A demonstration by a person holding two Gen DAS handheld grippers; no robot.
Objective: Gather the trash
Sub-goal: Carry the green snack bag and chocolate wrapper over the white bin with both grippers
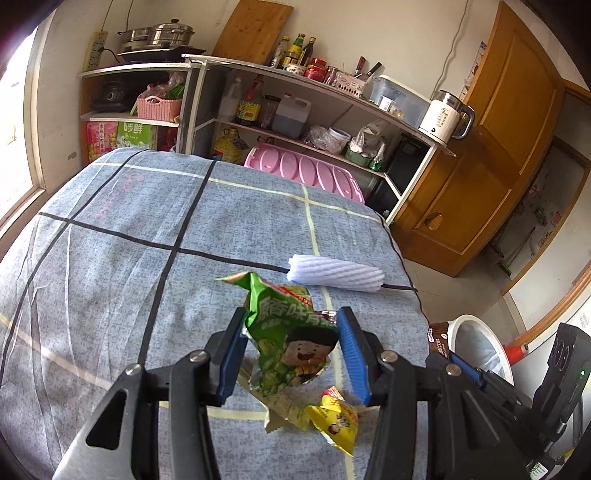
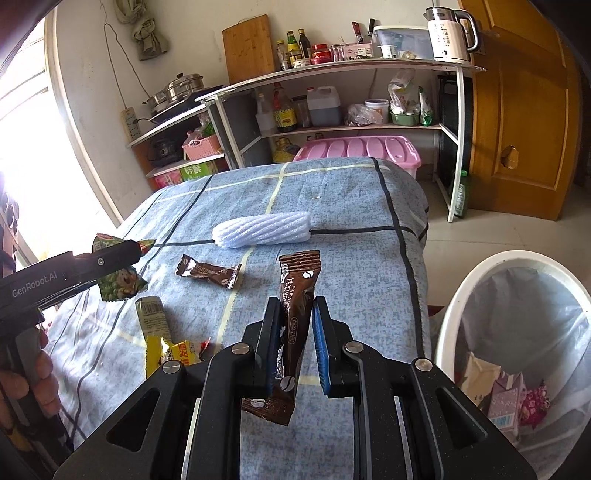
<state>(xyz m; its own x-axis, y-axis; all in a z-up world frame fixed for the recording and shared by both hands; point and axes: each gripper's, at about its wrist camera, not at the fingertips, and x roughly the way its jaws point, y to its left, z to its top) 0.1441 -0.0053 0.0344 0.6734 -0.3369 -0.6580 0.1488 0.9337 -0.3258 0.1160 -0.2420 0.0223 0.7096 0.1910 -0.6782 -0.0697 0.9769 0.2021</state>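
Crumpled green snack wrapper (image 1: 286, 343) pinched between left fingers (image 1: 232, 354) (brown coffee sachet (image 2: 297, 314) between right fingers (image 2: 320, 343)).

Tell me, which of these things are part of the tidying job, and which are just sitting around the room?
Part of the job:
- green snack bag, held in the left gripper
- brown coffee sachet, held in the right gripper
- second brown sachet, yellow wrapper and white foam sleeve on the bed
- white bin

Just lying about:
- kettle
- pink lidded box
- cutting board
- steamer pots
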